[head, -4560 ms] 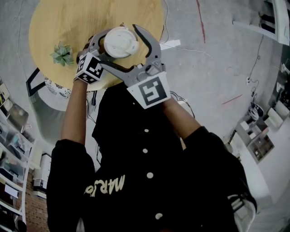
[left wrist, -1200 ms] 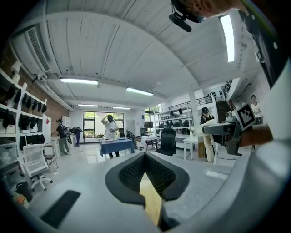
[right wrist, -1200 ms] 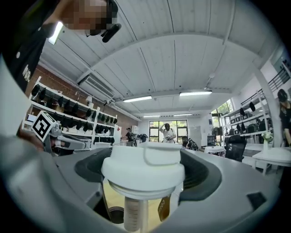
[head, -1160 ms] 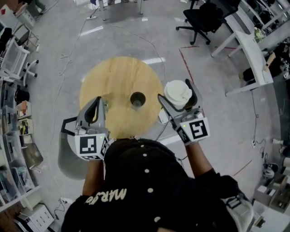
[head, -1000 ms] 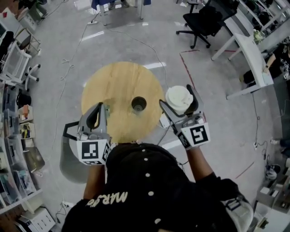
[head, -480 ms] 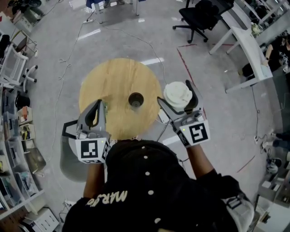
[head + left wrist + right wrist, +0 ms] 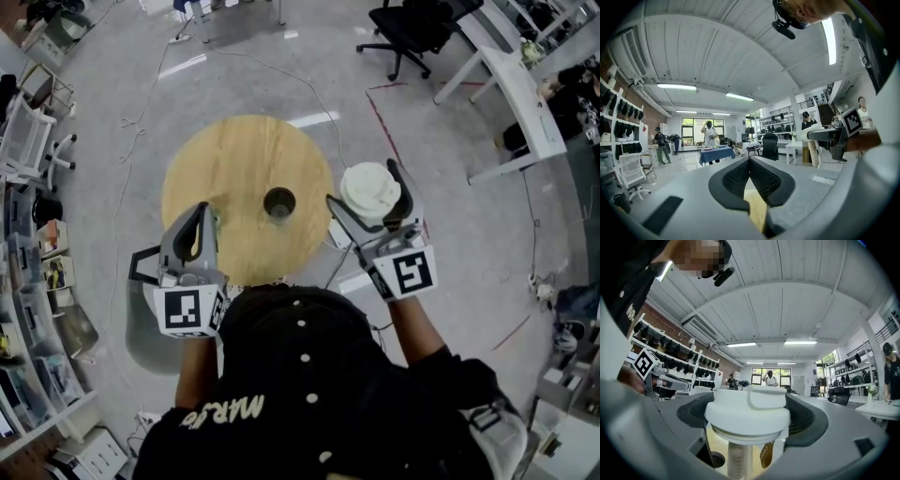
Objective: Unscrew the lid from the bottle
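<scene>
Head view: the person (image 7: 309, 394) in a black top holds both grippers out over a round wooden table (image 7: 234, 155) on a grey floor (image 7: 441, 244). The right gripper (image 7: 366, 192) sits right of centre in the frame, its jaws pinching the white lid (image 7: 368, 190) from both sides. The lid is off the bottle and shows just past the table's right edge. The bottle (image 7: 279, 202) stands upright on the table, a bit right of the table's middle, mouth open and dark, well apart from both grippers. The left gripper (image 7: 201, 216) is at lower left of the table, jaws pressed together with nothing between them, tips over the table's near edge. A black chair (image 7: 412, 23) and a white desk (image 7: 511, 89) are at upper right, shelves (image 7: 28, 309) along the left edge. Left gripper view: the left gripper (image 7: 749, 164) has its pads meeting in a closed V, with a strip of table (image 7: 757, 211) below them. Right gripper view: the right gripper (image 7: 747, 413) clamps the lid (image 7: 747, 408) at frame centre, a pale tube (image 7: 736, 458) hangs under the lid, and the bottle (image 7: 716, 459) mouth shows at lower left on the table (image 7: 708, 439).
</scene>
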Tool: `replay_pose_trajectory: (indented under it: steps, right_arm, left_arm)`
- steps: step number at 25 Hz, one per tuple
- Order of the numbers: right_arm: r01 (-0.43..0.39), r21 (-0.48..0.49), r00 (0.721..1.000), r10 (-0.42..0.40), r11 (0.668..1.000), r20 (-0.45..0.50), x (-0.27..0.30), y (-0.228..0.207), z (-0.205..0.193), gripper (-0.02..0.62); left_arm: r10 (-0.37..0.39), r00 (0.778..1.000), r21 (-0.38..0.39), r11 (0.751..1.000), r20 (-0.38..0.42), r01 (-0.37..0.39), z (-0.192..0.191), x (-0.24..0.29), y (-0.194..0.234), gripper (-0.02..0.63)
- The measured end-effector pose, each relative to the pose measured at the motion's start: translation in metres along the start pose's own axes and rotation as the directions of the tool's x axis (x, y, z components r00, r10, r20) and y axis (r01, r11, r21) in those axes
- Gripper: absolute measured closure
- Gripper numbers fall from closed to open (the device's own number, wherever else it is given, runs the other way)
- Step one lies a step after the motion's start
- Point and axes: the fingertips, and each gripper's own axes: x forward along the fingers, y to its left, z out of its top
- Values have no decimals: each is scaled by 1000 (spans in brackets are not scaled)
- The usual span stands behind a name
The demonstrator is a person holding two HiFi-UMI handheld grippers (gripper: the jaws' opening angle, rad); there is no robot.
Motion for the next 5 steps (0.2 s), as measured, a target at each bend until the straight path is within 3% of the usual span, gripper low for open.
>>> replay_pose_trajectory:
  steps: [5]
  right_arm:
    - [-5,1,1000,5,1000,2,0,-3,1,115]
  left_arm:
    - [2,1000,13,1000,-18,-2,1,3,-5,601]
